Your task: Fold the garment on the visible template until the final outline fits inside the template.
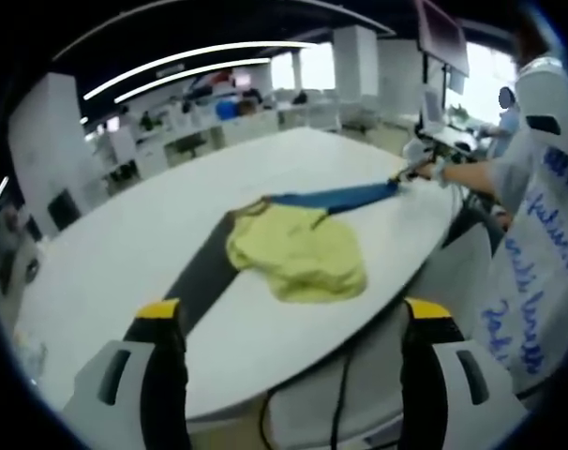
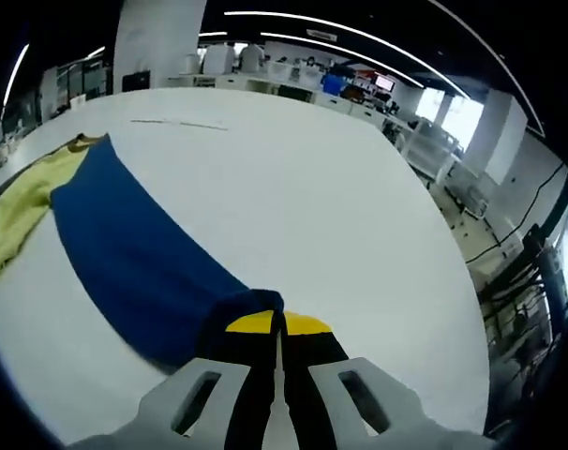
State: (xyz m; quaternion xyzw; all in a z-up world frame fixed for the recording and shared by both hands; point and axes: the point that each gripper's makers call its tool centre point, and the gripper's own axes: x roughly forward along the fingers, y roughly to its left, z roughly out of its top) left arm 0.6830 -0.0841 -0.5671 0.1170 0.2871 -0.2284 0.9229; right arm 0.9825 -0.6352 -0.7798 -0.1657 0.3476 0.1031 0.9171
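We are early: the yellow garment (image 1: 303, 258) lies crumpled on the white table (image 1: 125, 253), unfolded. Our right gripper (image 2: 278, 323) pinches the blue cloth (image 2: 134, 253) — perhaps the template; our left gripper (image 1: 293, 314) gapes empty.

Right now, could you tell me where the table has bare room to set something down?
The white table is bare beyond the blue cloth, out to its far edge. It is crowded around the yellow garment and the dark template, near the right gripper.
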